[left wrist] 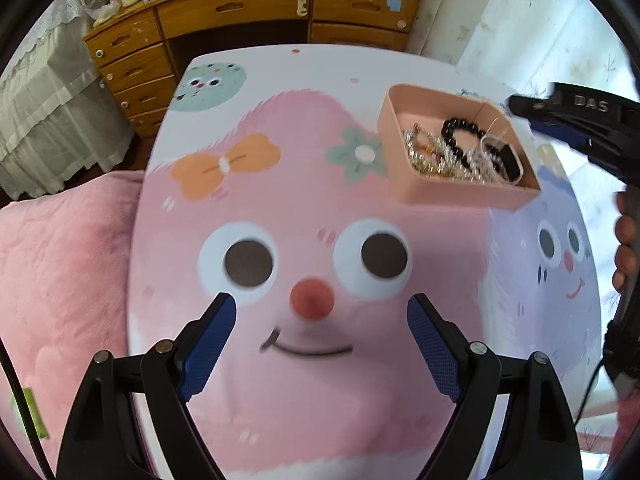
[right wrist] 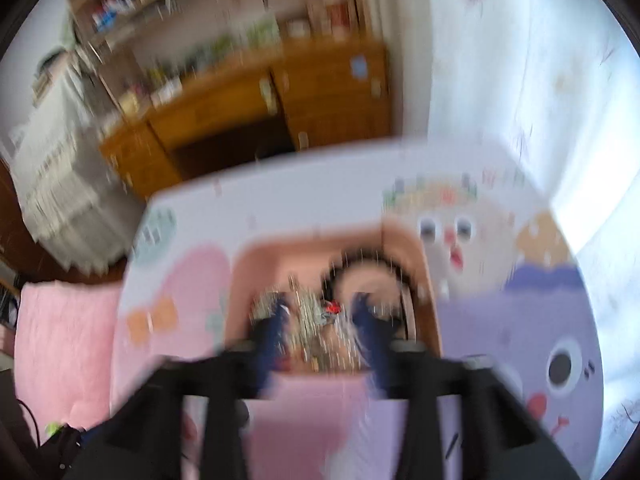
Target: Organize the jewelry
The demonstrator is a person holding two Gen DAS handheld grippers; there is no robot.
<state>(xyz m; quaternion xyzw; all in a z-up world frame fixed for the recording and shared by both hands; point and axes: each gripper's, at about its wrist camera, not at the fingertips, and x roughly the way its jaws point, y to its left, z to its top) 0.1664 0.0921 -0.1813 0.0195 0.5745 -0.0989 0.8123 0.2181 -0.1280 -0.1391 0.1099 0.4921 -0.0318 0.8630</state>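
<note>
A pink open box [left wrist: 404, 128] stands on the cartoon-printed table [left wrist: 304, 208] at the right. It holds a black bead bracelet [left wrist: 456, 132], silvery chains [left wrist: 428, 152] and a small clear case [left wrist: 502, 156]. My left gripper [left wrist: 322, 312] is open and empty, low over the table's front middle. The right gripper [left wrist: 568, 120] hangs beside the box's right end. In the blurred right wrist view my right gripper [right wrist: 322, 308] is open over the box [right wrist: 248, 280], above the chains [right wrist: 308, 312] and the black bracelet [right wrist: 360, 268].
A pink fluffy blanket [left wrist: 60, 280] lies left of the table. A wooden desk with drawers [left wrist: 224, 12] stands behind it. A light curtain [left wrist: 520, 20] hangs at the back right.
</note>
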